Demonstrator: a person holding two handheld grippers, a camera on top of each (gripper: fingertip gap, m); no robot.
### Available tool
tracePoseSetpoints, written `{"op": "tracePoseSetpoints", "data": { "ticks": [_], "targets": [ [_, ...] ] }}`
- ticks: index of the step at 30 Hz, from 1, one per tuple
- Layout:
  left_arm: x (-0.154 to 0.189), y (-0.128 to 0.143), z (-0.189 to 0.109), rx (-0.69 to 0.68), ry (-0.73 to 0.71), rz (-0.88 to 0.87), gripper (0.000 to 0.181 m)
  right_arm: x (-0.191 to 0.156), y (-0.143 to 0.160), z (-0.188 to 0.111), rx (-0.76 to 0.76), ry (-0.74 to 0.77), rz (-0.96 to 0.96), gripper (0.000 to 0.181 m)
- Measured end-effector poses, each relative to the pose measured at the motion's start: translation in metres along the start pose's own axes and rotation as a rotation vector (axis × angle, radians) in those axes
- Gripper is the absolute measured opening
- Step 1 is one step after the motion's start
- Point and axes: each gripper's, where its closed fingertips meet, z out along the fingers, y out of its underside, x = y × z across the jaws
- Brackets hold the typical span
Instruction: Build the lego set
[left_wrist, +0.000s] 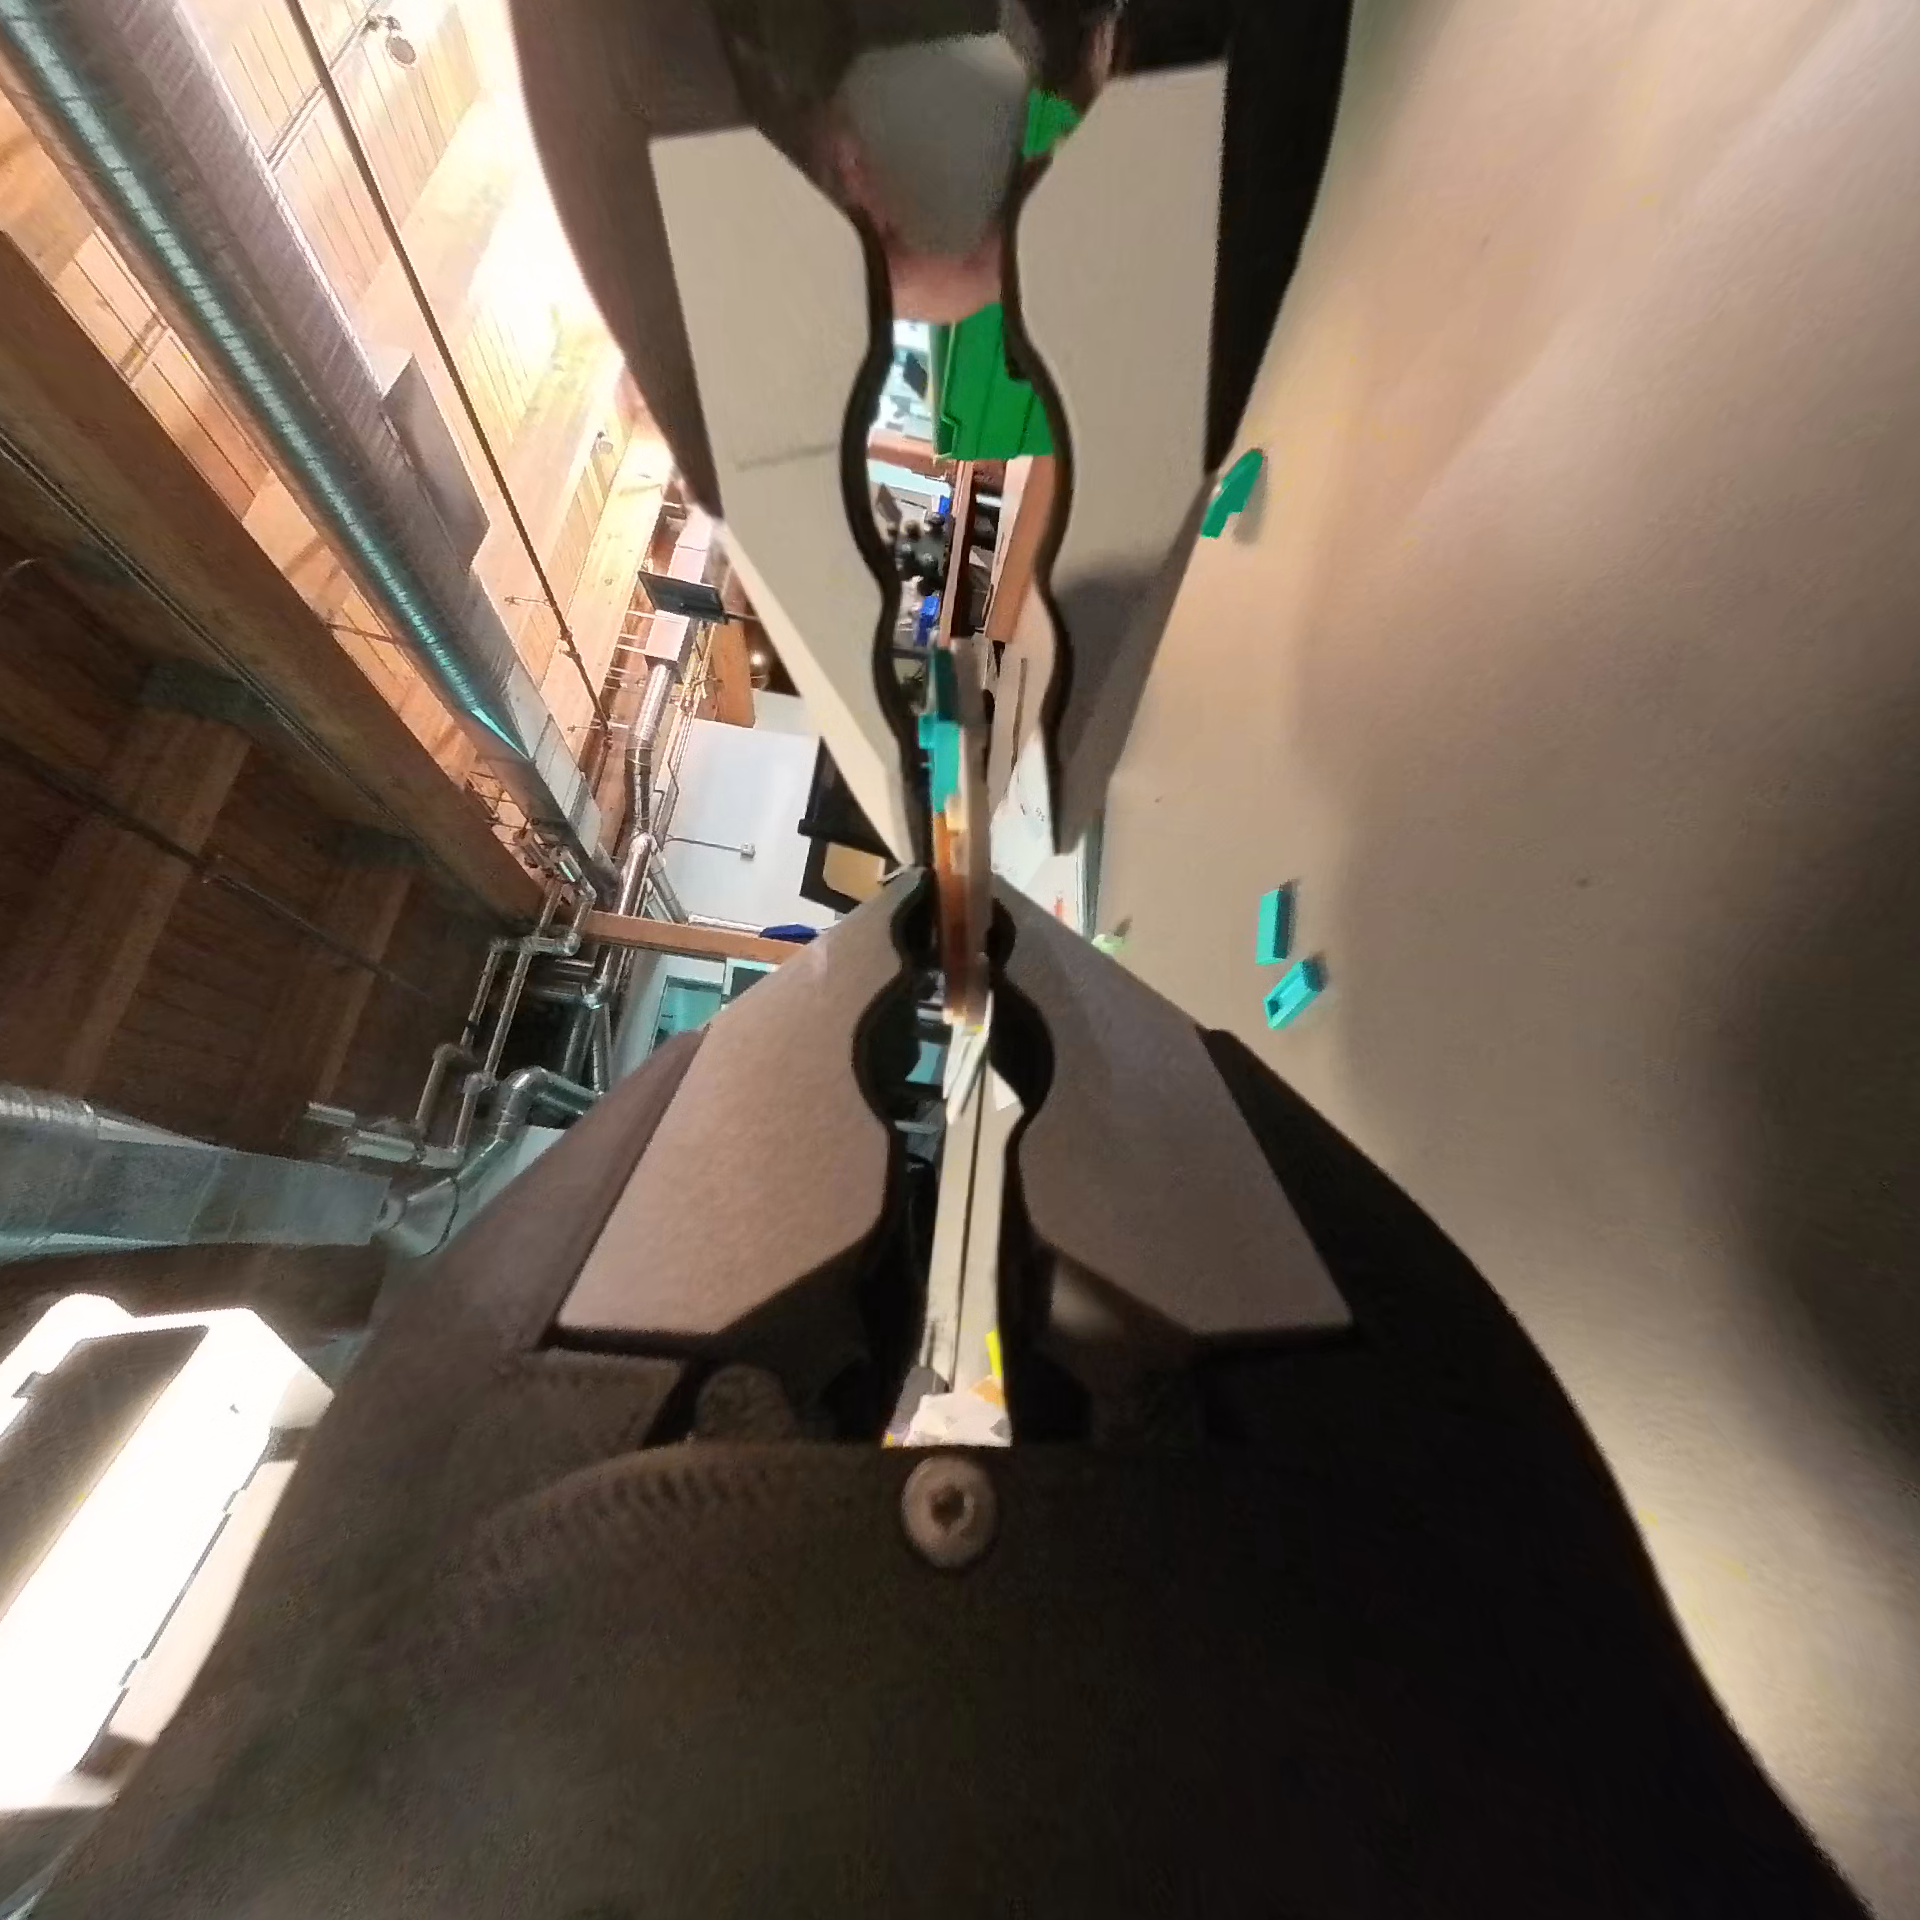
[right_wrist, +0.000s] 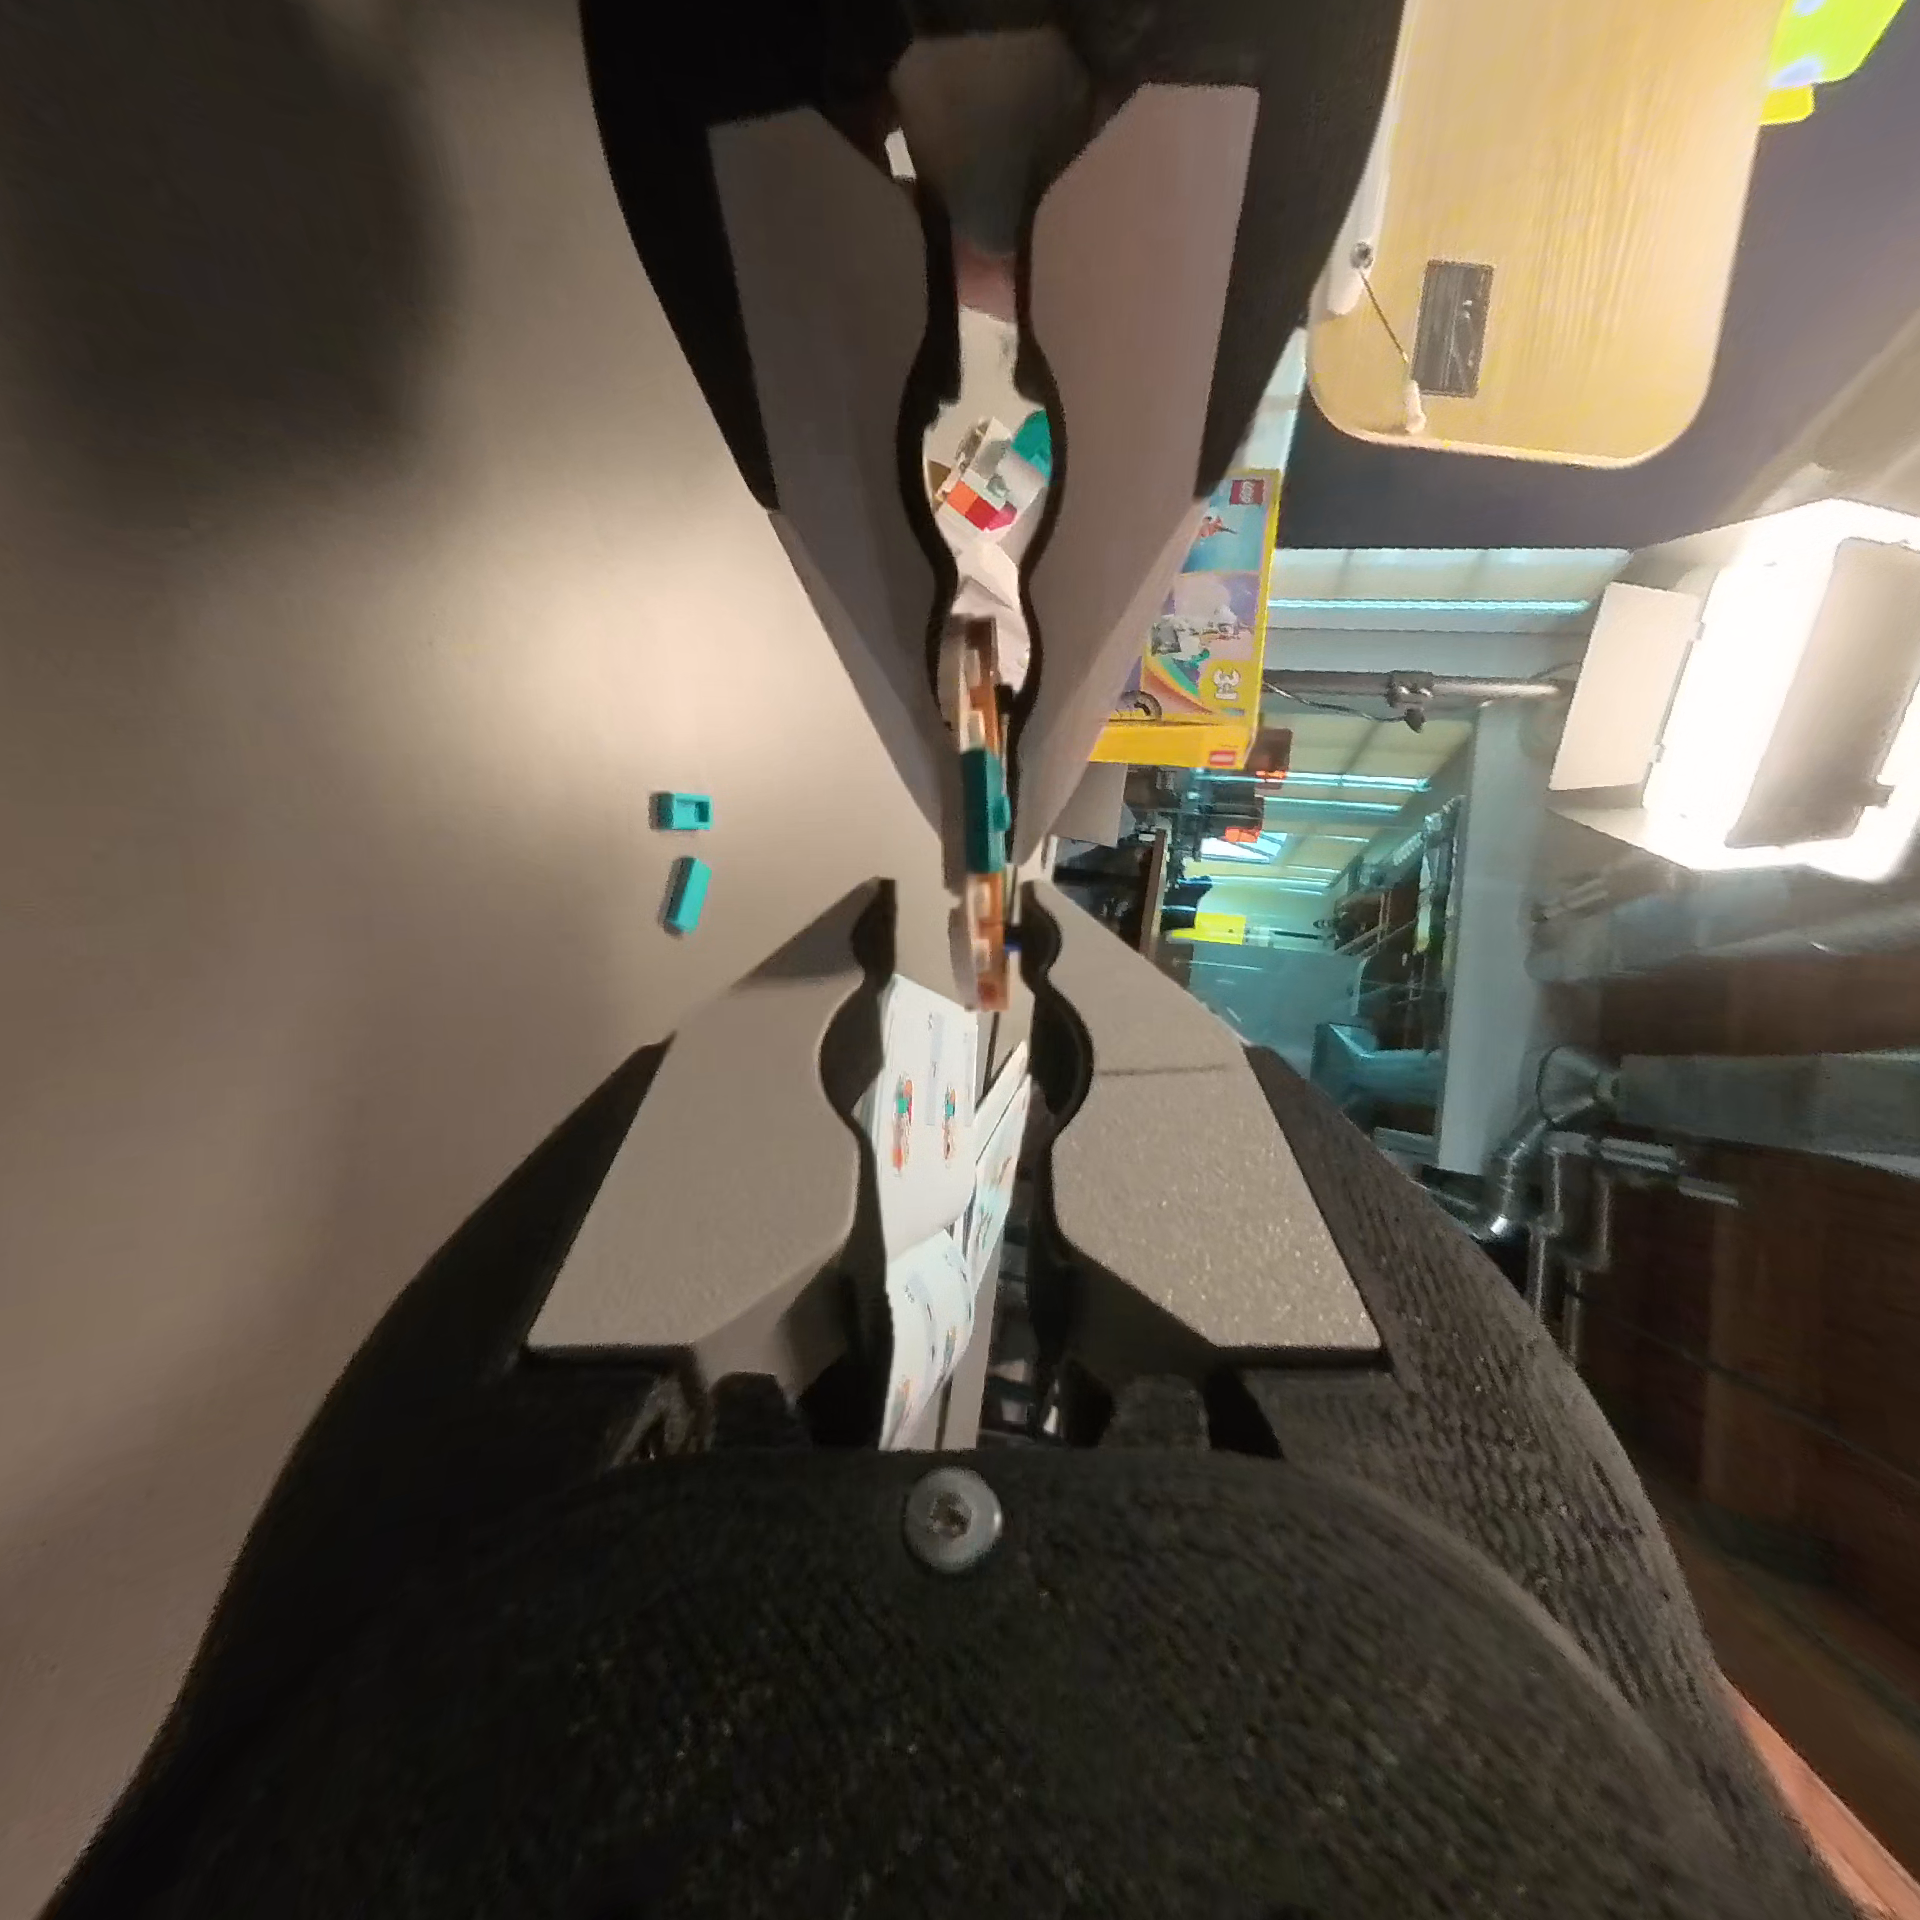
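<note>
Between the claws: lego assembly (left_wrist: 958, 935), long axis running tip to tip
left claw (left_wrist: 951, 914): clamped on it
right claw (right_wrist: 987, 914): clamped on opposite end

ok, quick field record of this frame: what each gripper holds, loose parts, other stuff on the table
left gripper: shut on the lego assembly
right gripper: shut on the lego assembly
lego assembly: flat white and orange build with teal pieces, pinched edge-on by both sets of jaws, above the table
loose teal bricks: two, apart on the table
instruction booklet: behind the right gripper's fingers
lego box: yellow, far side
green piece: beyond the grippers
</note>
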Motion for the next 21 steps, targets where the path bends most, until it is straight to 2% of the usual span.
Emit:
{"op": "tracePoseSetpoints", "data": {
  "ticks": [2,4,6,7,8,10,14,16,18,21],
  "targets": [
    [0.006,0.0,0.0,0.003,0.037,-0.015,0.005,0.001,0.0,0.002,0.002,0.023,0.009,0.006],
    [0.01,-0.004,-0.002,0.024,0.083,-0.093,0.005,0.0,0.001,0.006,0.012,0.035,0.043,0.006],
    [0.014,-0.008,-0.006,0.055,0.164,-0.194,0.023,0.002,0.004,0.011,0.016,0.079,0.076,0.006],
    [0.018,-0.002,-0.007,0.026,0.217,-0.225,0.035,0.004,0.008,0.014,0.011,0.108,0.084,0.006],
    [0.021,0.01,-0.009,-0.028,0.251,-0.248,0.047,0.007,0.012,0.017,0.005,0.138,0.09,0.006],
    [0.023,0.036,-0.019,-0.142,0.306,-0.306,0.056,0.012,0.019,0.023,0.0,0.19,0.097,0.006],
    [0.023,0.073,-0.059,-0.332,0.367,-0.642,0.054,0.022,0.025,0.032,0.036,0.257,0.08,0.006],
    [0.029,0.076,-0.079,-0.36,0.415,-0.808,0.036,0.022,0.025,0.035,0.078,0.272,0.06,0.006],
    [0.028,0.081,-0.091,-0.391,0.391,-0.921,0.032,0.015,0.025,0.042,0.112,0.256,0.037,0.006],
    [0.034,0.095,-0.104,-0.514,0.378,-1.011,0.031,0.005,0.025,0.049,0.148,0.213,0.058,0.006]
  ]
}}
